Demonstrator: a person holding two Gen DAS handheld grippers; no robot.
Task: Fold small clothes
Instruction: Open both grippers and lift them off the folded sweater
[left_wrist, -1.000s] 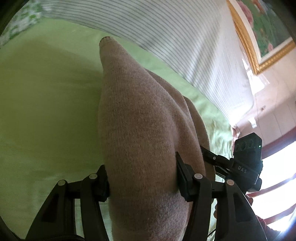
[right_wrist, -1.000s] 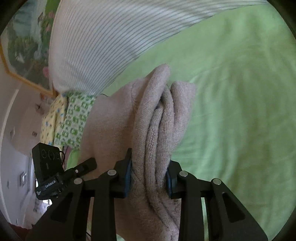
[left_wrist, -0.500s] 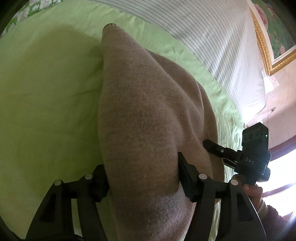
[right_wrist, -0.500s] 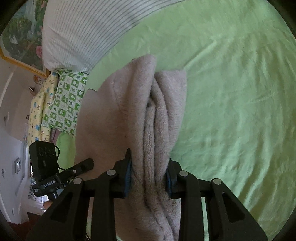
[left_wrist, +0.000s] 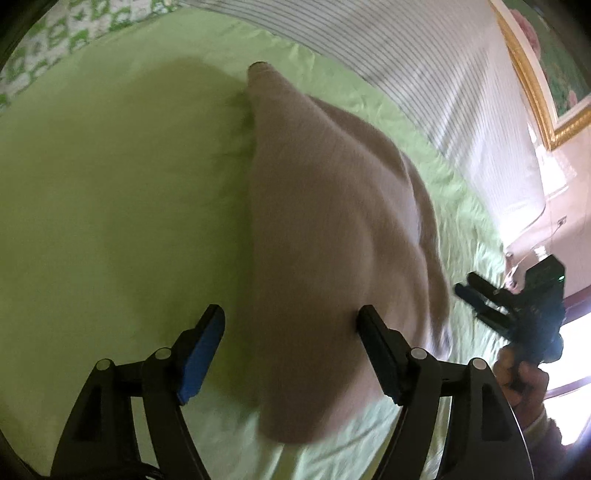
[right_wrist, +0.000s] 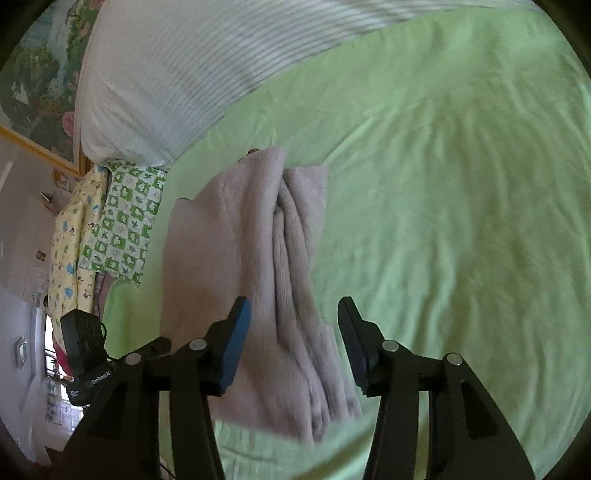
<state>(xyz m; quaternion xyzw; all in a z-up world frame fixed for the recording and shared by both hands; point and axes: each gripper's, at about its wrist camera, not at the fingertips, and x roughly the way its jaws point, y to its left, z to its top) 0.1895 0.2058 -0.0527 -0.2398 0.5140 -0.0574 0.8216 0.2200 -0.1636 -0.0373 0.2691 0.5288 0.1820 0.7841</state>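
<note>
Both tongs stood wide apart and held nothing. The left gripper had its right finger against or just beside the flank of the knit garment, its left finger well clear over the green sheet; contact could not be confirmed through the blur. The right gripper straddled the garment's bundled edge without pinching it. The beige knit lay on the sheet as a long folded bundle running away toward the striped pillow, its near end between each pair of fingers. Judged from that lie, the fold was laid down and the open fingers suit letting the cloth settle under its own weight rather than dragging it askew; whether another fold remains is not evident. The left view showed the smooth outer face of the fold, a single rounded slope tapering to a cuff-like tip, plus the right gripper in the person's hand at the bed's edge and a gilt picture frame on the wall. The right view gave what the left hid: the stacked layers and ridges at the open side of the fold, a green checked cloth and a yellow printed one beside the pillow, and the left gripper low at the left edge.
</note>
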